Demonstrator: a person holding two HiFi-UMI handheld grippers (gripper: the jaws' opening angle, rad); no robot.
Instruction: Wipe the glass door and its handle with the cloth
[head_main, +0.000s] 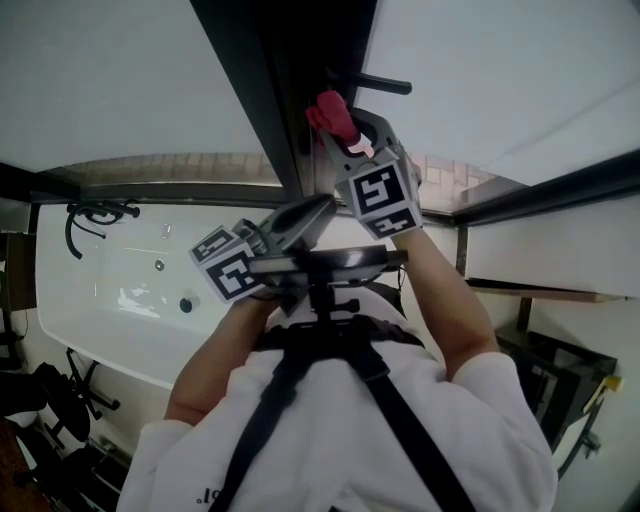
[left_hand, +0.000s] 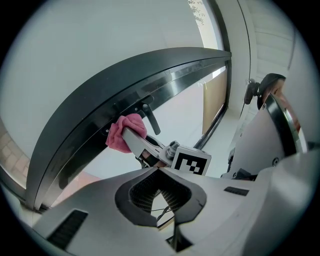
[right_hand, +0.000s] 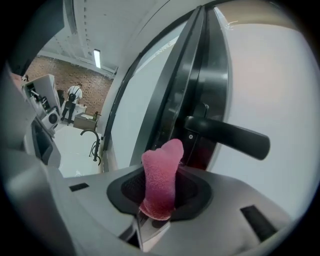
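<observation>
Closest to my head camera, black harness straps (head_main: 385, 400) run over a white shirt (head_main: 470, 420), and both forearms reach up toward the door.

My left gripper (left_hand: 161, 192) hangs back below the right one. Its ribbed pads (left_hand: 175, 196) meet in the middle with nothing between them, so it is closed and empty. Its marker cube (head_main: 230, 265) sits low beside the head camera's mount.

My right gripper (right_hand: 160, 200) is raised higher and clamped on the pink cloth (right_hand: 162, 170), which stands up out of the jaws in a folded wad. From the left gripper view, that wad lies against the dark door frame (left_hand: 125, 95), just beside the base of the black lever handle (right_hand: 227, 132). Whether the cloth touches the handle itself I cannot tell. The handle juts out from the frame, above and to the right of the cloth in the right gripper view.

The glass door (right_hand: 272, 80) looks pale and frosted beyond the handle, with another pane (head_main: 110, 80) on the frame's other side.

Farther off, a white bathtub (head_main: 100, 300) sits to my left with a black faucet (head_main: 95, 213) at its edge, and a brick wall (right_hand: 75, 75) closes the room behind.
</observation>
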